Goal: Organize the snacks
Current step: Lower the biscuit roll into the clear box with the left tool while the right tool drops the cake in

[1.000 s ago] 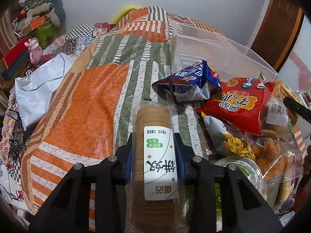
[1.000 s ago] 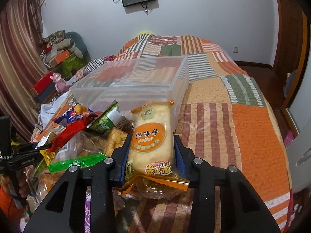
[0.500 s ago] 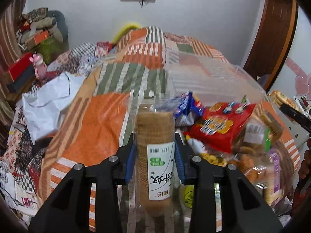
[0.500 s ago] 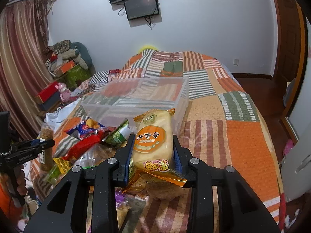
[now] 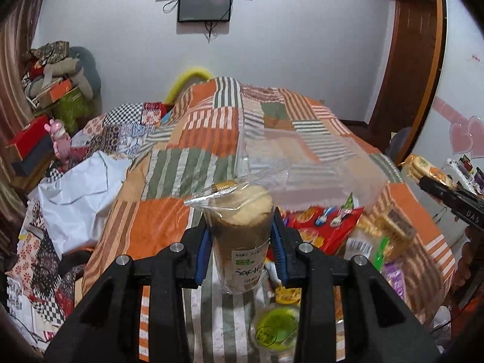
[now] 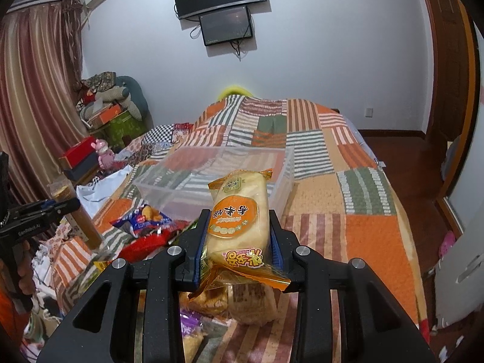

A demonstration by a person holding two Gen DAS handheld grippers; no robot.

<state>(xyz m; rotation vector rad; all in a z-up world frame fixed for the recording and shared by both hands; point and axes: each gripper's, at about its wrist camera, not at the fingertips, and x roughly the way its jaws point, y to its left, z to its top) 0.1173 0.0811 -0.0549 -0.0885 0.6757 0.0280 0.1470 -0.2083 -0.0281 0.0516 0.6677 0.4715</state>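
My left gripper (image 5: 240, 236) is shut on a clear-wrapped roll of brown biscuits (image 5: 240, 242) with a white label, lifted above the bed. My right gripper (image 6: 237, 230) is shut on an orange-and-yellow rice cracker packet (image 6: 239, 211), also held up. A clear plastic bin (image 6: 217, 178) stands on the patchwork quilt beyond both grippers; its near wall (image 5: 302, 175) shows in the left wrist view. The snack pile lies below: a red bag (image 5: 320, 227), a blue bag (image 6: 145, 217), a green-lidded cup (image 5: 273, 329). Each view catches the other gripper at its edge, the right gripper (image 5: 438, 187) and the left gripper (image 6: 57, 207).
The bed's quilt (image 6: 372, 227) stretches right of the bin. A white sheet (image 5: 78, 196) and patterned bedding lie on the left. Boxes and a pink toy (image 6: 104, 152) crowd the left wall. Screens (image 6: 224, 12) hang on the far wall. A wooden door (image 5: 405, 75) is at right.
Both grippers have risen with their snacks, the left one more; the biscuit roll has tilted upright so its top shows. The pile and the bin now sit lower in both views.
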